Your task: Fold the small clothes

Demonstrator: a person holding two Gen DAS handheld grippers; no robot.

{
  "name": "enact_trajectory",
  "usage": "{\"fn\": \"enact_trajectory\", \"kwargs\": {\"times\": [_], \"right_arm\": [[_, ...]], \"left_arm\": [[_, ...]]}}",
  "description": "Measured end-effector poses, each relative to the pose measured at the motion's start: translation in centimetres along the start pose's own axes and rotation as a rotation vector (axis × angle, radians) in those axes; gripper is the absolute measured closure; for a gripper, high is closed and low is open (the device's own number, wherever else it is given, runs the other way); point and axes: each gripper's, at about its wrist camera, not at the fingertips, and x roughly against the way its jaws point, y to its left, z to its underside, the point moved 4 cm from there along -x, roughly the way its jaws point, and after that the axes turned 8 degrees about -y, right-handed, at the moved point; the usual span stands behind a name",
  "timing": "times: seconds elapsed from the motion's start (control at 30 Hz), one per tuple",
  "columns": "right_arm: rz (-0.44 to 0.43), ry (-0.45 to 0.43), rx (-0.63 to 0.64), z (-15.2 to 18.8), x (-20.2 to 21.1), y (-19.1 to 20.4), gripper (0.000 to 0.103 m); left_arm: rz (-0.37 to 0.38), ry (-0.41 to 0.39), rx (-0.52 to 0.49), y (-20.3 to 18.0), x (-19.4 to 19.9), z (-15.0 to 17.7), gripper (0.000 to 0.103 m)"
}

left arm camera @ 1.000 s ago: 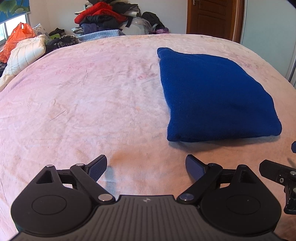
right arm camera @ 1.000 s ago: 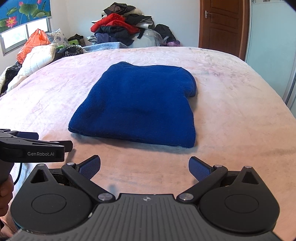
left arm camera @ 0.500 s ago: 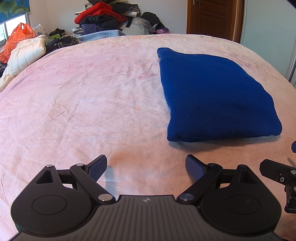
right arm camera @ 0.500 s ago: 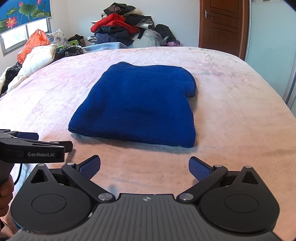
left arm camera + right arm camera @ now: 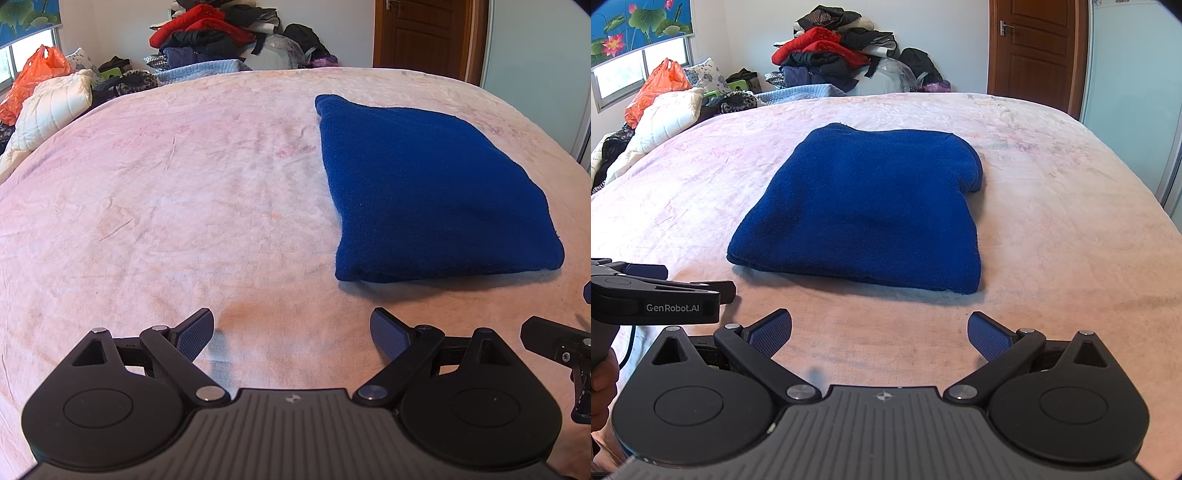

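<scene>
Blue garment (image 5: 864, 210) lies folded flat on the pink bedspread (image 5: 1052, 206) at twelve o'clock of the right gripper (image 5: 880, 334), both grippers spread empty; recommend squaring the edges without dragging the fabric.

A bed (image 5: 192, 192) under a pink sheet — one folded blue garment (image 5: 436, 192) lying flat on it.

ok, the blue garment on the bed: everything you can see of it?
The blue knit garment is deep blue all over, thick and soft-looking, with no print visible. It lies folded into a rough rectangle of stacked layers, and a rounded fold bulges at its far right corner. It rests flat on the pink bedspread, right of centre in the left wrist view. Nothing else touches it. Both sets of jaws stand open short of its near edge.
</scene>
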Motion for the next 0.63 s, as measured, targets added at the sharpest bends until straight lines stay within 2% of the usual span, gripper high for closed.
{"fn": "enact_trajectory", "kwargs": {"times": [0.3,0.53,0.63], "right_arm": [[0.000,0.000,-0.001,0.01,0.00,-0.01,0.001],[-0.002,-0.002,-0.007,-0.05,0.01,-0.06,0.001],[0.005,-0.043,-0.026,-0.54,0.41,-0.65,0.001]], "left_arm": [[0.001,-0.007,0.000,0.04,0.06,0.01,0.010],[-0.011,-0.044,-0.021,-0.08,0.30,-0.35,0.010],[-0.012,-0.044,-0.023,0.31,-0.04,-0.58,0.010]]}}
